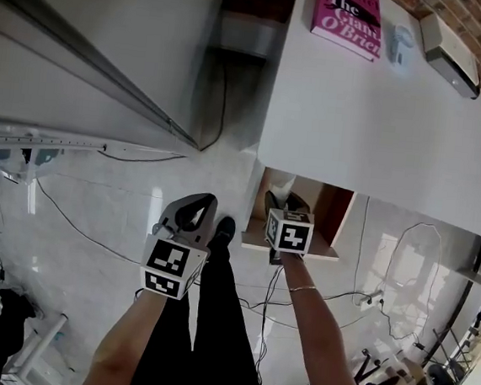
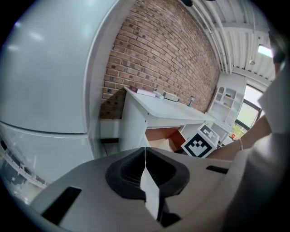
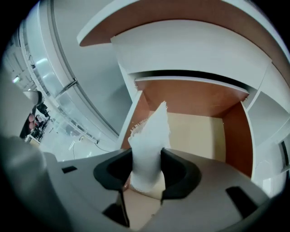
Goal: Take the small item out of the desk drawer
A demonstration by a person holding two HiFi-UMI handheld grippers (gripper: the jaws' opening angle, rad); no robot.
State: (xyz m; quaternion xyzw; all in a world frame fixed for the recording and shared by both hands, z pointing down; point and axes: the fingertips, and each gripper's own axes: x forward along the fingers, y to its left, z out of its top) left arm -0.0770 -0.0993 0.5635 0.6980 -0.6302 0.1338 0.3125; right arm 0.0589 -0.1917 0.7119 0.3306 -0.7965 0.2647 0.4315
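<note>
Bare forearms (image 1: 124,345) hold two grippers over a white tiled floor (image 1: 95,207), in front of an open desk drawer (image 1: 332,226).
Head view: the left gripper (image 1: 198,213) hangs above the floor near a large pale cabinet (image 1: 86,37). The right gripper (image 1: 277,204) reaches into the drawer under the white desk (image 1: 382,125), which carries a pink book (image 1: 349,18). Cables (image 1: 77,222) trail across the tiles. Left gripper view: its jaws are pressed together with nothing between them, and a brick wall (image 2: 158,59) rises behind the desk. Right gripper view: the pads clamp a white packet (image 3: 152,131) with a serrated edge, standing up between them against the drawer's pale bottom, close to one brown side wall.
</note>
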